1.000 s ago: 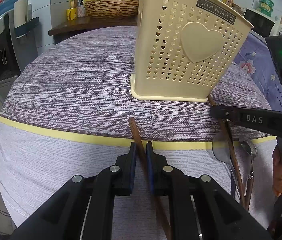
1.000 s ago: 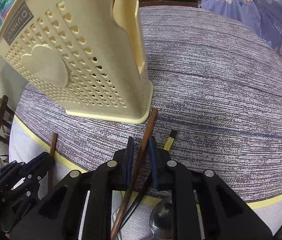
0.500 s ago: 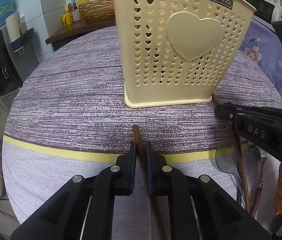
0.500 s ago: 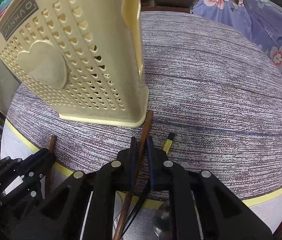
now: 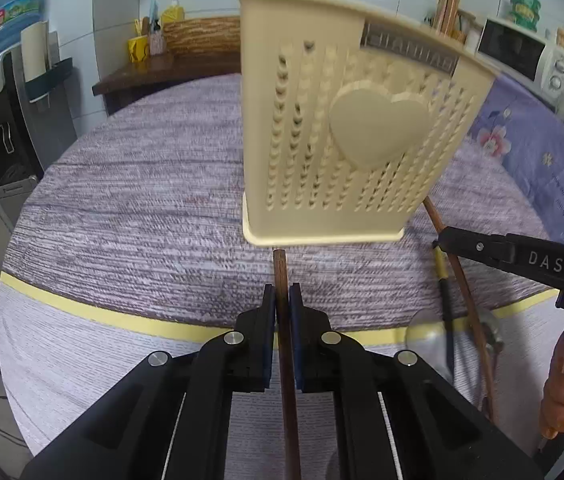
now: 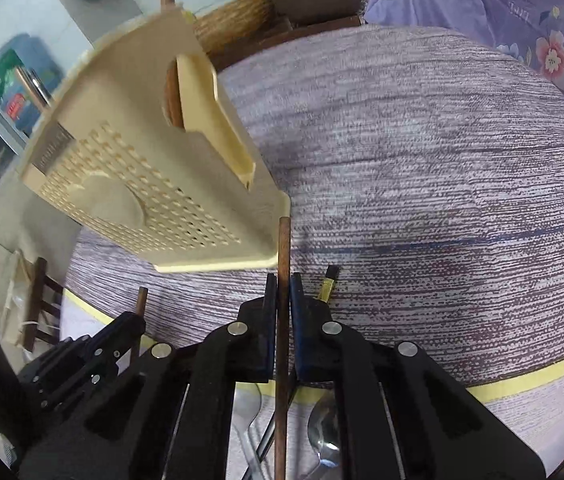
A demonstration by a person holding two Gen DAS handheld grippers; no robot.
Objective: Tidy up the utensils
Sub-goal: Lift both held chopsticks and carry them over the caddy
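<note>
Chopstick (image 5: 282, 280) clamped between left gripper (image 5: 282, 300) fingers; right gripper (image 6: 283, 292) likewise.

**Readable text: one clear mark, one blurred plate**

The letters "DAS" in white stand on the black finger of the right gripper (image 5: 438, 242), as seen from the left wrist view.

The cream holder (image 5: 346, 140) has a dark plate (image 5: 408, 58) near its top edge. The plate has raised letters, but they are blurred and cannot be read with certainty. In the right wrist view the same plate (image 6: 51, 152) is too blurred to read.

The water bottle (image 5: 9, 16) has a printed label, too small to read.
</note>
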